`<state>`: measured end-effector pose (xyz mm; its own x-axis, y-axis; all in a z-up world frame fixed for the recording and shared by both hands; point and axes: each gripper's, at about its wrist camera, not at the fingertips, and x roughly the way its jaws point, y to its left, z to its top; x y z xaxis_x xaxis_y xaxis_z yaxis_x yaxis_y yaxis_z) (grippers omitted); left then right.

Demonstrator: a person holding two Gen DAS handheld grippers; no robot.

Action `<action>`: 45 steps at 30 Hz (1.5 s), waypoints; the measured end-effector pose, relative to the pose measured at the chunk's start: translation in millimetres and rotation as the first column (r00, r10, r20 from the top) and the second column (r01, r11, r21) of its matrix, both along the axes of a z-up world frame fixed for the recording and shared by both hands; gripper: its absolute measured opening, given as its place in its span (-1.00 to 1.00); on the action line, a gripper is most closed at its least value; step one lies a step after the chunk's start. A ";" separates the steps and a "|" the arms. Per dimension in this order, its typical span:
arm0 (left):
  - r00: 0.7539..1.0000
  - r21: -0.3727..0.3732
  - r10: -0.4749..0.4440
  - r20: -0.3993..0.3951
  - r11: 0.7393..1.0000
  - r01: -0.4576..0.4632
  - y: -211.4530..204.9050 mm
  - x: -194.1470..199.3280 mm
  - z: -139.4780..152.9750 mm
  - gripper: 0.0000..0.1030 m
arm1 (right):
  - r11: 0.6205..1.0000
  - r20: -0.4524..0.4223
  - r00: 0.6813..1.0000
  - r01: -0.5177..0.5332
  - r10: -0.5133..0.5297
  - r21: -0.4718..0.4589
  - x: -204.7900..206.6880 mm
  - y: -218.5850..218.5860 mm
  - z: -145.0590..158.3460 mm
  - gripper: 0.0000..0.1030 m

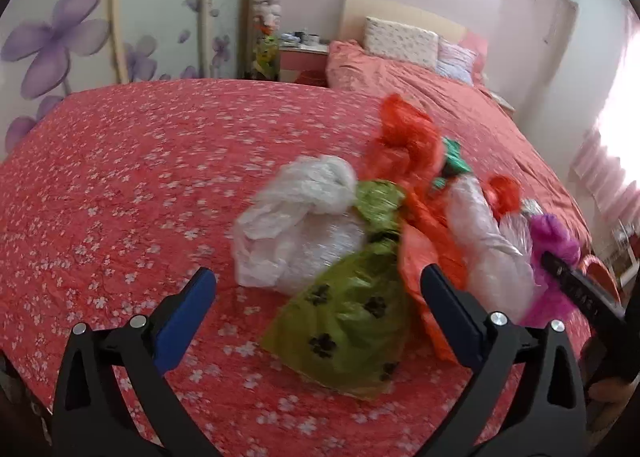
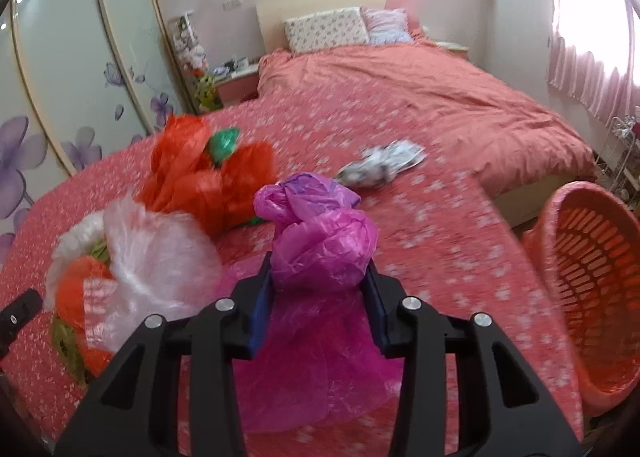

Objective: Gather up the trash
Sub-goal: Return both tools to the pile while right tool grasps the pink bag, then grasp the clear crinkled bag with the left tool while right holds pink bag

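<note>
Several knotted plastic bags lie on a table with a red flowered cloth. In the left wrist view my left gripper is open, its blue pads on either side of a green paw-print bag, with a white bag just beyond. Orange bags and a clear bag lie to the right. My right gripper is shut on a magenta bag, which also shows at the right of the left wrist view. A black-and-white wrapper lies farther back.
An orange slatted laundry basket stands tilted at the table's right edge. A bed with a pink cover and pillows is behind. A wardrobe with purple flower doors is on the left, and a pink nightstand stands beside the bed.
</note>
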<state>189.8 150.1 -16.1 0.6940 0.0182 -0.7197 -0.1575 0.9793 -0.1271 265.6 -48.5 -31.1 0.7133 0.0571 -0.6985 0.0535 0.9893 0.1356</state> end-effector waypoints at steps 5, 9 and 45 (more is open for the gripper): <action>0.990 -0.048 -0.112 0.085 0.992 0.116 -23.4 -5.6 8.6 0.96 | 0.996 0.071 0.995 0.071 -0.067 -0.051 -14.5 -26.8 16.8 -0.23; 0.972 0.001 -0.179 0.155 0.983 0.181 -49.6 -9.5 15.2 0.96 | 0.989 0.116 0.986 0.129 -0.120 -0.078 -26.7 -46.7 27.6 -0.23; 0.937 -0.070 -0.348 -0.036 0.936 0.345 -160.6 38.3 -36.4 -0.24 | 0.978 0.115 0.971 0.210 -0.208 -0.009 -80.5 -125.1 21.5 -0.22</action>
